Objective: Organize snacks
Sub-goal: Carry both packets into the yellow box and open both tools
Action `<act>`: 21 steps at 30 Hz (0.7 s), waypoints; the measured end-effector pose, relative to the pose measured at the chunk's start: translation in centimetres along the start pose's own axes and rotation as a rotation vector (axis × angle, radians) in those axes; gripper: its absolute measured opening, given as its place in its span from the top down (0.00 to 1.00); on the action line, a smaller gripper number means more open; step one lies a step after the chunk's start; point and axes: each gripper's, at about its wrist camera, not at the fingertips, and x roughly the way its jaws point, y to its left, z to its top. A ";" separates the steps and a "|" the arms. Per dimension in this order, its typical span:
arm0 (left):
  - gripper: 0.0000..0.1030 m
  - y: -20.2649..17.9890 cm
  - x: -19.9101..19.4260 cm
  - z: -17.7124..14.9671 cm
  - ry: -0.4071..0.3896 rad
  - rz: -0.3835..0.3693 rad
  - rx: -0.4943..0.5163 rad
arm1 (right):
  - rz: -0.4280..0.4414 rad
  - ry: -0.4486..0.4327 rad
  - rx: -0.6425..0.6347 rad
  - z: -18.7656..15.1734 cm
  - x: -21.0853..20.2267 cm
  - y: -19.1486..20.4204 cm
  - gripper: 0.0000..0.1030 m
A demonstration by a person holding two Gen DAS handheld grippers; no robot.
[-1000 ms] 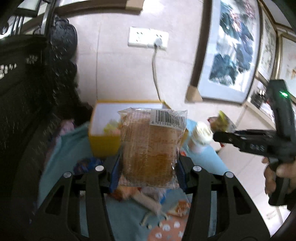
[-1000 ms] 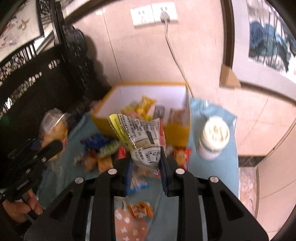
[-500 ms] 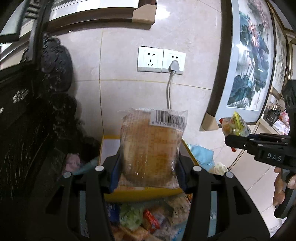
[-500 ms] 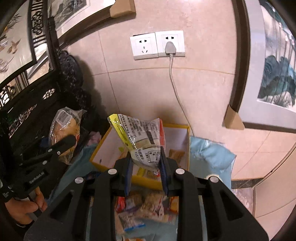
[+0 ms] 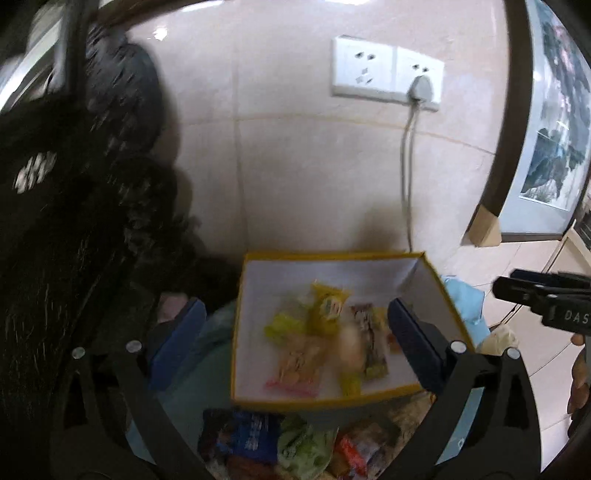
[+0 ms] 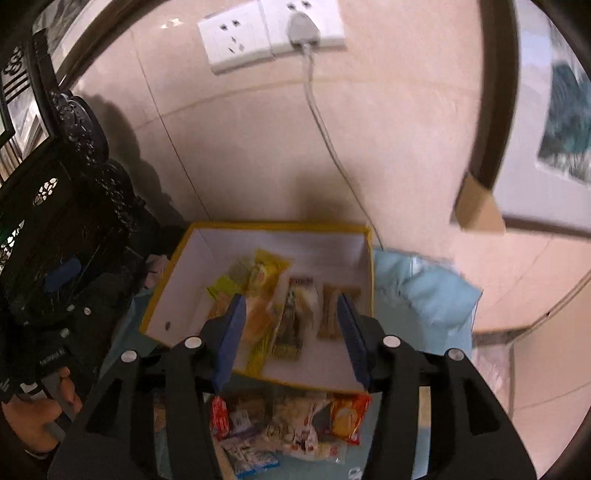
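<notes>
A wall of pale tiles [image 5: 295, 177] fills the background, with a white double socket [image 6: 273, 33] and a grey cable running down from it. Below stands the yellow box [image 5: 436, 291] with white inner walls, open at the top, resting on a light blue cloth [image 6: 417, 291]. Inside the box several snack packets lie flat on the bottom: a yellow packet [image 6: 266, 277], a pale orange packet [image 5: 295, 362], a dark printed packet [image 6: 295, 317] and a brown bar [image 6: 332, 306]; some of them are blurred and their print cannot be read. More loose snacks [image 6: 288, 428] lie on the cloth in front of the box, partly cut off by the frame. The left hand-held gripper [image 5: 295, 343] hangs over the box with its jaws opening wide and nothing pressed between the pads. The right hand-held gripper [image 6: 291, 336] is also over the box, its jaws opening, and no packet is gripped. A hand [image 6: 33, 417] is seen only partly at the edge.
</notes>
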 end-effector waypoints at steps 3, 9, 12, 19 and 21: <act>0.02 1.6 -0.8 -2.9 0.009 0.022 -0.054 | 0.004 0.019 0.013 -2.3 -0.1 -0.2 0.49; 0.02 4.5 -1.8 -11.0 0.098 0.079 -0.119 | 0.013 0.078 0.031 -8.7 -0.2 0.0 0.49; 0.02 5.2 -1.7 -15.0 0.174 0.086 -0.131 | 0.005 0.111 0.036 -11.5 0.1 0.0 0.49; 0.02 5.3 -0.7 -22.1 0.285 0.116 -0.063 | -0.043 0.209 0.053 -17.7 2.3 -0.3 0.49; 0.02 5.6 -0.6 -23.0 0.286 0.109 -0.068 | -0.056 0.225 0.039 -18.4 2.9 -0.1 0.49</act>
